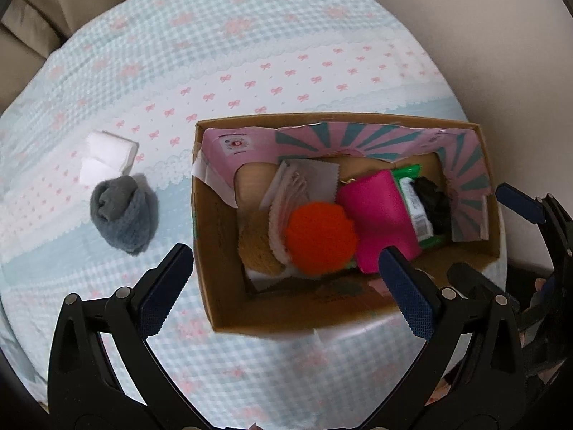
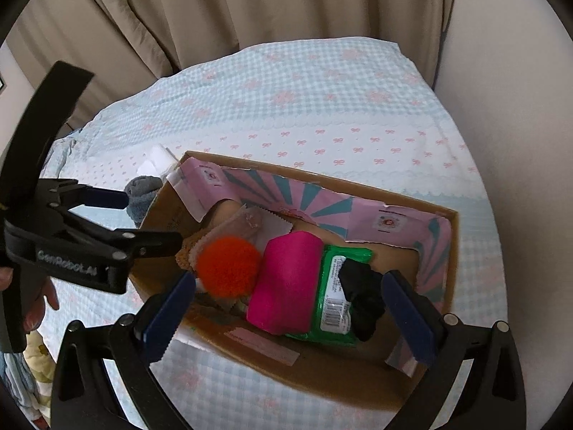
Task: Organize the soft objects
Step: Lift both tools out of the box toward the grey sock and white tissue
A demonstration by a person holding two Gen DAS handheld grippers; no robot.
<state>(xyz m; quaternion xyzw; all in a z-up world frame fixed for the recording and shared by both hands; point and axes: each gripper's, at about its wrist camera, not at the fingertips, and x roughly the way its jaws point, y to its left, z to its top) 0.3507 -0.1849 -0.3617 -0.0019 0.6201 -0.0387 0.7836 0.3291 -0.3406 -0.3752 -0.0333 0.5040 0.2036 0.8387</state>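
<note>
Orange pompom (image 1: 321,239) in the box (image 1: 358,317) below both released grippers (image 1: 286,279) (image 2: 290,308) (grey sock (image 1: 123,213), seemingly, outside).

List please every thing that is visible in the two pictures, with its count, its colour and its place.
cardboard box: one, brown with pink and teal lining, on the bedspread
orange pom-pom: one, orange, in the box, near its middle
pink roll: one, bright pink, in the box, beside the pom-pom
green packet: one, green with a white label, in the box, partly under the pink roll
black cloth: one, black, on the green packet
fabric swatches: a small stack, pale pink and white, in the box
tan knit piece: one, tan, in the box, under the swatches
grey socks: one bundle, grey, on the bedspread outside the box
white blocks: about two, white, behind the socks
bedspread: one, pale blue check with pink bows
curtain: beige, behind the bed
left gripper: black and blue, open, empty
right gripper: black and blue, open, empty
</note>
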